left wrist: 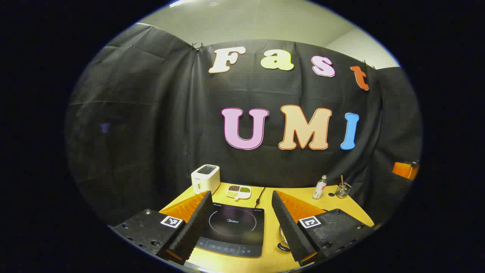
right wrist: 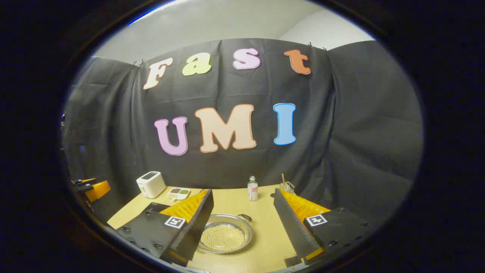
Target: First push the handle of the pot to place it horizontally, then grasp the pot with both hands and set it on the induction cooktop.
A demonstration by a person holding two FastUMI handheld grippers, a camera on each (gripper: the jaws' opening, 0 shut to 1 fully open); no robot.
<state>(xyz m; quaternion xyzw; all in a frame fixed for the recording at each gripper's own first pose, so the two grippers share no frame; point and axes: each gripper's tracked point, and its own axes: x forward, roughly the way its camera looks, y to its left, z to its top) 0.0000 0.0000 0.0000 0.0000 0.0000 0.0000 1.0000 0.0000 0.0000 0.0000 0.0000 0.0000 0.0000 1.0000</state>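
In the right gripper view a shallow silvery pot point(right wrist: 226, 237) sits on the yellow table, with a small dark handle point(right wrist: 245, 217) on its far rim. My right gripper point(right wrist: 243, 191) is open above it; the pot lies low between the two fingers, partly hidden by the left finger. In the left gripper view the black induction cooktop point(left wrist: 233, 229) lies flat between the fingers of my open left gripper point(left wrist: 241, 193). A sliver of the pot's rim and a dark handle point(left wrist: 282, 247) peek out beside the right finger. Nothing is held by either gripper.
A white toaster point(left wrist: 205, 178), a divided dish of grains point(left wrist: 238, 191), a small bottle point(left wrist: 319, 187) and a utensil holder point(left wrist: 342, 189) stand along the table's back edge by the cloth wall. The cooktop's cord point(left wrist: 260, 197) runs toward the back.
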